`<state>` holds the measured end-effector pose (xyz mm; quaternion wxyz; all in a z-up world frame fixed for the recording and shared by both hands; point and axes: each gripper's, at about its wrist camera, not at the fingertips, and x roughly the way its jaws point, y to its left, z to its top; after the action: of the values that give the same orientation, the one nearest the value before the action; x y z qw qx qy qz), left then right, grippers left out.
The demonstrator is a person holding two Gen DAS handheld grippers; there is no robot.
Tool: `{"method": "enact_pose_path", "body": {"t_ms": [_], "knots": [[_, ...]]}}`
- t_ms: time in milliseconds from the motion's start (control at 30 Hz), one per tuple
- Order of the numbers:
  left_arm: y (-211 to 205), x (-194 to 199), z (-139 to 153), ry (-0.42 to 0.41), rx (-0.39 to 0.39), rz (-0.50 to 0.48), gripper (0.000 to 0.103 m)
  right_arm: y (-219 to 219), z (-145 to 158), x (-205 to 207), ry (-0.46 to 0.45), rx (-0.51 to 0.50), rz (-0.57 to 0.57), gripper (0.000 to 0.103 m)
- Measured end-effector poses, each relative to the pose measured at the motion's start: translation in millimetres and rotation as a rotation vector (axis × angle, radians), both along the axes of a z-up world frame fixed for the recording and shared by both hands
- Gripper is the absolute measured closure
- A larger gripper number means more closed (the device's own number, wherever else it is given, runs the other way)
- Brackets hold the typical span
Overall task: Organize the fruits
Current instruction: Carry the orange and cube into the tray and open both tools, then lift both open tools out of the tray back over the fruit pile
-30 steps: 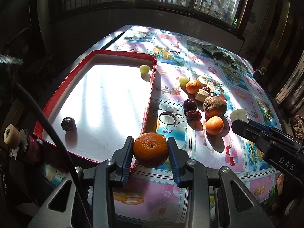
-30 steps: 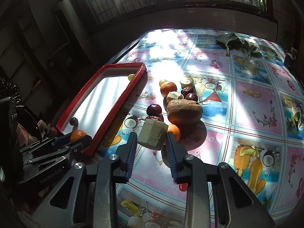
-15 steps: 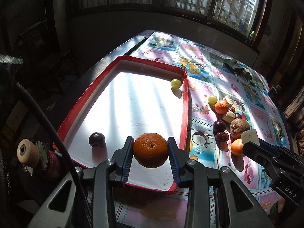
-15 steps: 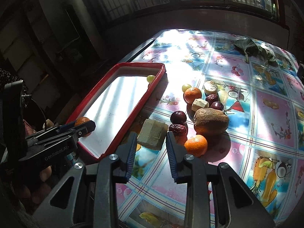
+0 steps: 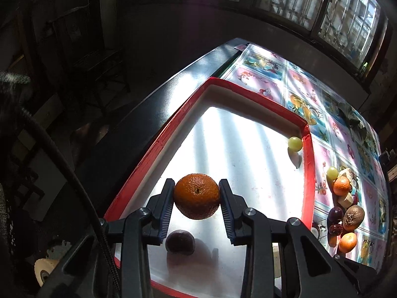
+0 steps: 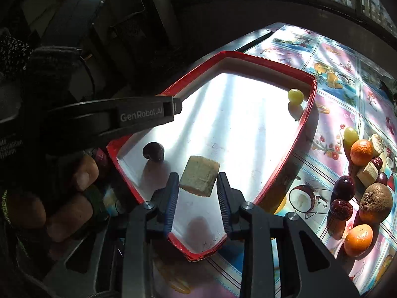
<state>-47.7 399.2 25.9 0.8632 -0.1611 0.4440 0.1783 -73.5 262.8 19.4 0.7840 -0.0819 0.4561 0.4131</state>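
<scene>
My left gripper [image 5: 196, 200] is shut on an orange mandarin [image 5: 196, 196] and holds it above the near left part of the red-rimmed white tray [image 5: 307, 173]. A dark plum [image 5: 180, 242] lies on the tray under it, and a green grape [image 5: 295, 143] rests in the far right corner. In the right wrist view, my right gripper [image 6: 198, 186] is shut on a pale fruit chunk [image 6: 199, 179] over the tray's near end [image 6: 292, 146], right of the plum [image 6: 153, 151]. The left gripper's finger [image 6: 148, 114] reaches in from the left.
Right of the tray, on the flowered tablecloth [image 6: 330, 57], lies a heap of fruit: two mandarins [image 6: 361, 152], a kiwi [image 6: 376, 202], dark plums [image 6: 344, 187], red dates, a grape [image 6: 350, 134] and pale chunks. A person's hand [image 6: 72, 198] grips the left tool. Green leaves [image 5: 352, 116] lie far back.
Both grippers have swung left from over the tablecloth to over the tray, each keeping its fruit. The plum now lies beneath the left gripper, and the fruit heap has slid to the right edge.
</scene>
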Motion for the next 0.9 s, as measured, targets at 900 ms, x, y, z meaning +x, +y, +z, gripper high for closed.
{"method": "enact_pose_path", "body": {"t_ms": [900], "knots": [[-8.1, -19.2, 11.1, -0.019, -0.042, -0.035, 0.059, -43.6, 16.1, -16.1, -0.007, 0.052, -0.014, 0.058]]}}
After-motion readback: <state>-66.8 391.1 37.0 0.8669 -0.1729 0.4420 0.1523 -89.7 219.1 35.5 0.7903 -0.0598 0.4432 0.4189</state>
